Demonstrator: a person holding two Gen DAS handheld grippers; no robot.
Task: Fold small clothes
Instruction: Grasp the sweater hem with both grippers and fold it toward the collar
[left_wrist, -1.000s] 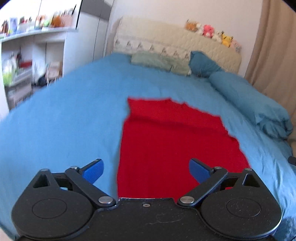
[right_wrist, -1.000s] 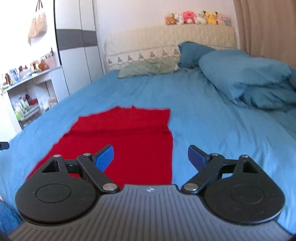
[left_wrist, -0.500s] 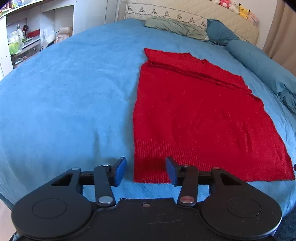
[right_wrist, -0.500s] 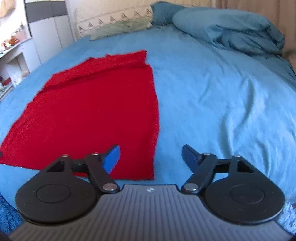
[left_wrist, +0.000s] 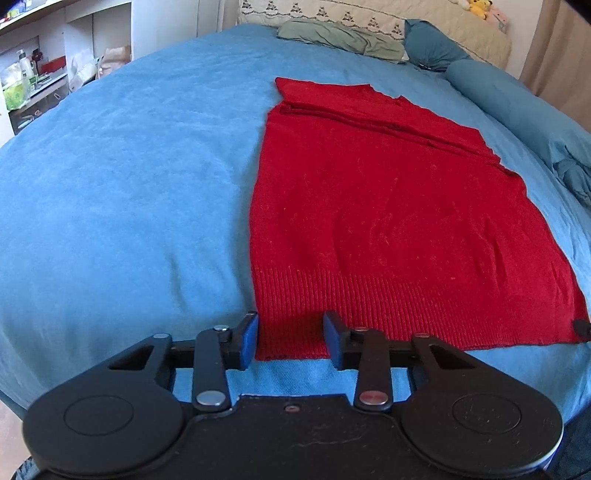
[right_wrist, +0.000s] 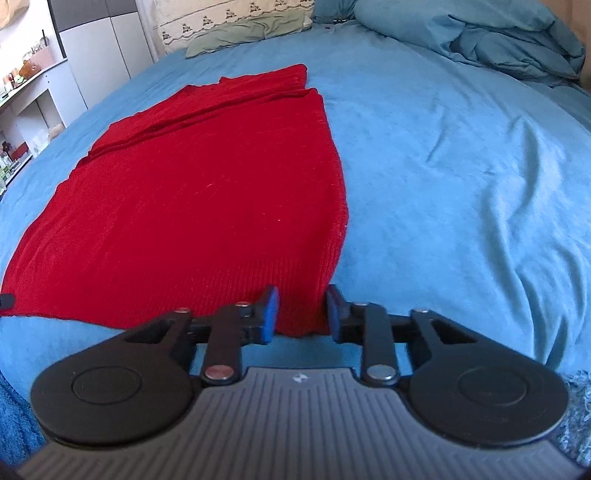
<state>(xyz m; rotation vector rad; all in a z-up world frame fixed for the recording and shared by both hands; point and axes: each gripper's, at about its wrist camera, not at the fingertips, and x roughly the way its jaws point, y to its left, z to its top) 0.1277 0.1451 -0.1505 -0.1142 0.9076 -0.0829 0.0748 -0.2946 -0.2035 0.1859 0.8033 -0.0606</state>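
While a red sweater (left_wrist: 388, 221) is spread flat on the blue bed (left_wrist: 129, 184), its ribbed hem is met at both near corners. The left gripper (left_wrist: 290, 338) is set at the hem's left corner, its blue pads part open with the knit between them, not yet pinched. The right gripper (right_wrist: 301, 314) is placed likewise at the right corner (right_wrist: 303, 317), jaws narrowed but apart around the cloth. Pillows (right_wrist: 480, 33) are piled at the headboard; shelves (left_wrist: 37, 74) are seen at the left.
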